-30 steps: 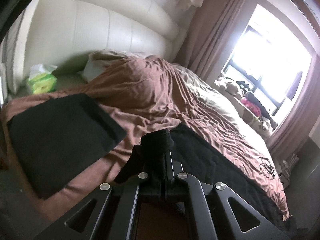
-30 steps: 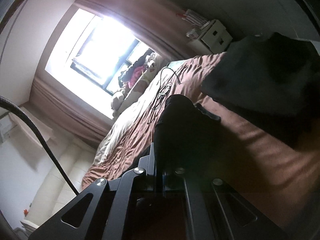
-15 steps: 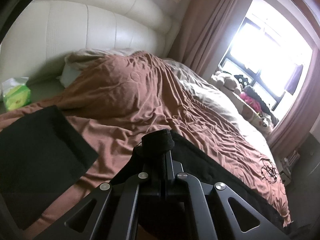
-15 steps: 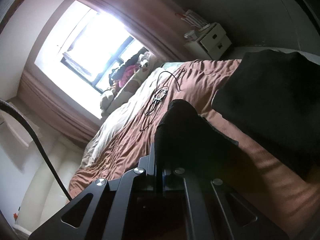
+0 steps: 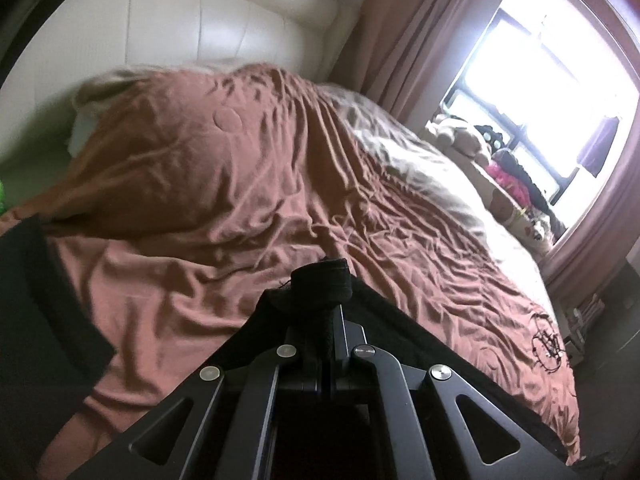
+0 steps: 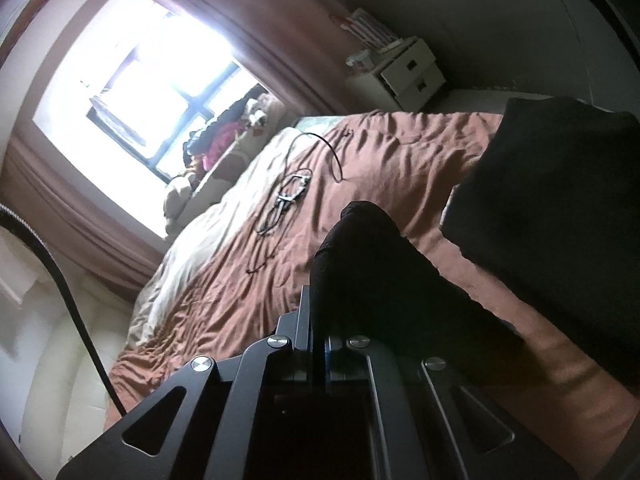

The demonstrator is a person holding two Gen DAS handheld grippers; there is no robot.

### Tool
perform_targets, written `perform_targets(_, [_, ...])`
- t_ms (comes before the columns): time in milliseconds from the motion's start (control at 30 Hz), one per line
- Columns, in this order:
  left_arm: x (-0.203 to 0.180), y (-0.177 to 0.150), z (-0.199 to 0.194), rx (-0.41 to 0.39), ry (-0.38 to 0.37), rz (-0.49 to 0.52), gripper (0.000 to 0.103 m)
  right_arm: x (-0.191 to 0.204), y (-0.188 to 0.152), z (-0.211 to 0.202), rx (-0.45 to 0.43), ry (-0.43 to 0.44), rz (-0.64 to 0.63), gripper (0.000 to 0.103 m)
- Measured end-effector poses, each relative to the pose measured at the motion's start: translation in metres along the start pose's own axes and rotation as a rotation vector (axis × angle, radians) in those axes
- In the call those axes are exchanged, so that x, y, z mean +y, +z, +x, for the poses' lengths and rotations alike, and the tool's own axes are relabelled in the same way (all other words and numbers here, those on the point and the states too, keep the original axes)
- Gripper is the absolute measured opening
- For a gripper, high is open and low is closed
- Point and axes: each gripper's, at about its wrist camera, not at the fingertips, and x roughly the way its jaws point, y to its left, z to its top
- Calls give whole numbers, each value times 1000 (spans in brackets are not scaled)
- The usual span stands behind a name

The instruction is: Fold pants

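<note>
The black pants (image 5: 460, 364) trail from my left gripper (image 5: 320, 312) across the brown bedspread (image 5: 240, 200) toward the lower right. That gripper is shut on a bunched edge of the fabric, which hides its fingertips. In the right wrist view my right gripper (image 6: 320, 312) is also shut on the black pants (image 6: 380, 276), whose cloth drapes over the jaws. A separate folded black garment (image 5: 36, 320) lies at the left edge of the left view, and the same folded black garment (image 6: 560, 216) lies on the bed at the right of the right view.
A padded cream headboard (image 5: 200, 28) stands behind the bed. Stuffed toys (image 5: 460, 140) line the window side. A black cable (image 6: 292, 196) lies on the brown bedspread (image 6: 240, 280). A white drawer unit (image 6: 408, 72) stands past the bed's far corner.
Both grippers have travelled with the pants still held. In the left view the folded black garment and green packet slid out to the left. In the right view the folded garment shifted right.
</note>
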Motion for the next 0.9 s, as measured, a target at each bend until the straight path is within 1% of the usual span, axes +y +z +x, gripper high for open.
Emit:
perform_targets(133, [-6, 4, 36, 43, 14, -10, 2, 12, 7, 23, 19, -48, 1, 0])
perform_targets(300, [-11, 8, 80, 99, 31, -4, 2, 23, 9, 52, 42, -101, -3, 0])
perform_targets(433, [-11, 10, 115, 146, 26, -14, 2, 29, 16, 75, 61, -139, -13, 0])
perform_targets(633, [-15, 7, 163, 221, 66, -8, 2, 36, 18, 108, 104, -212, -36, 0])
perform_targets(767, [-13, 1, 187, 273, 87, -14, 2, 40, 17, 121, 118, -240, -58, 0])
perform_targets(833, [-12, -3, 195, 300, 83, -30, 2, 42, 17, 129, 124, -254, -72, 0])
perform_targets(900, [-12, -4, 197, 306, 80, -29, 4, 42, 14, 133, 133, -266, -69, 0])
